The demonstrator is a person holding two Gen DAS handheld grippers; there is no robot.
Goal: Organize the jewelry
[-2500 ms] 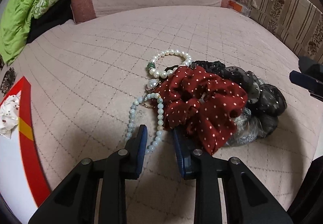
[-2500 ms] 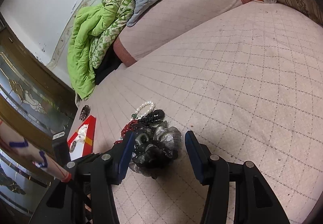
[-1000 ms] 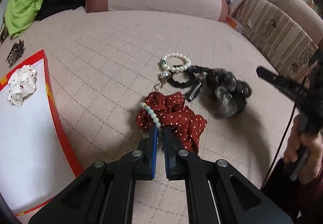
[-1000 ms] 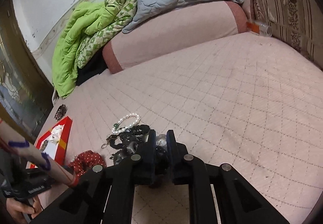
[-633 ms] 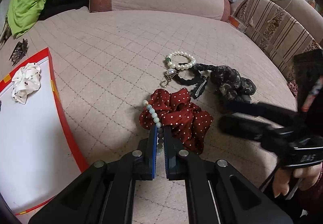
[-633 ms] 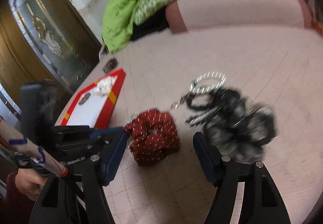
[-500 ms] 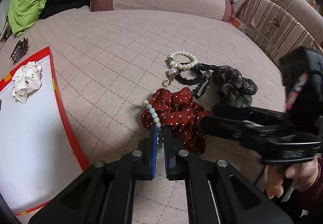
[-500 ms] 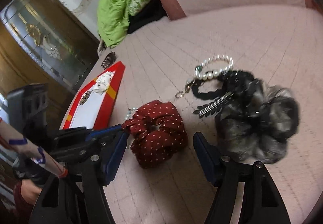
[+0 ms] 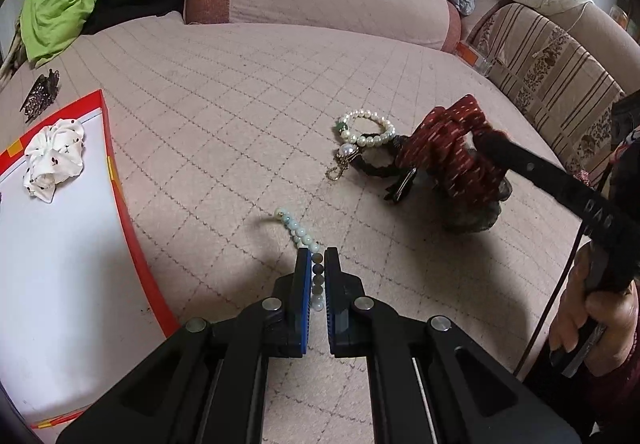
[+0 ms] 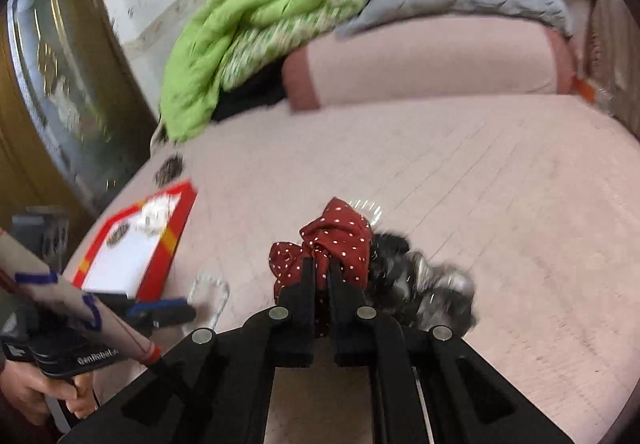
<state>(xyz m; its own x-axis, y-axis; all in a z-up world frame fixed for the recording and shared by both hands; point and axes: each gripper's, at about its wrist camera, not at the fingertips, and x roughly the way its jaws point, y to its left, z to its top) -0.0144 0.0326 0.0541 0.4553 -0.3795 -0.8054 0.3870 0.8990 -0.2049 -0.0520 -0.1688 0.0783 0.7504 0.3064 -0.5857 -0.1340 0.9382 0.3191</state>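
Observation:
My left gripper (image 9: 318,258) is shut on a pale blue-green bead strand (image 9: 298,230) just above the pink quilted bed; the strand also shows in the right wrist view (image 10: 210,294). My right gripper (image 10: 320,268) is shut on the red polka-dot scrunchie (image 10: 340,236) and holds it lifted above the pile; it also shows in the left wrist view (image 9: 448,148). A white pearl bracelet (image 9: 370,130), a black hair tie and clip (image 9: 400,184) and a dark grey scrunchie (image 10: 428,284) lie on the bed beneath it.
A red-rimmed white tray (image 9: 120,196) lies at the left with a white scrunchie (image 9: 52,158) in it. A dark claw clip (image 9: 40,94) lies beyond the tray. A bolster (image 9: 320,4), green and grey quilts and a striped cushion (image 9: 560,64) border the bed.
My right gripper has shut on the red scrunchie and lifted it up and to the right, off the bead strand. My left gripper still holds the strand, which now hangs free.

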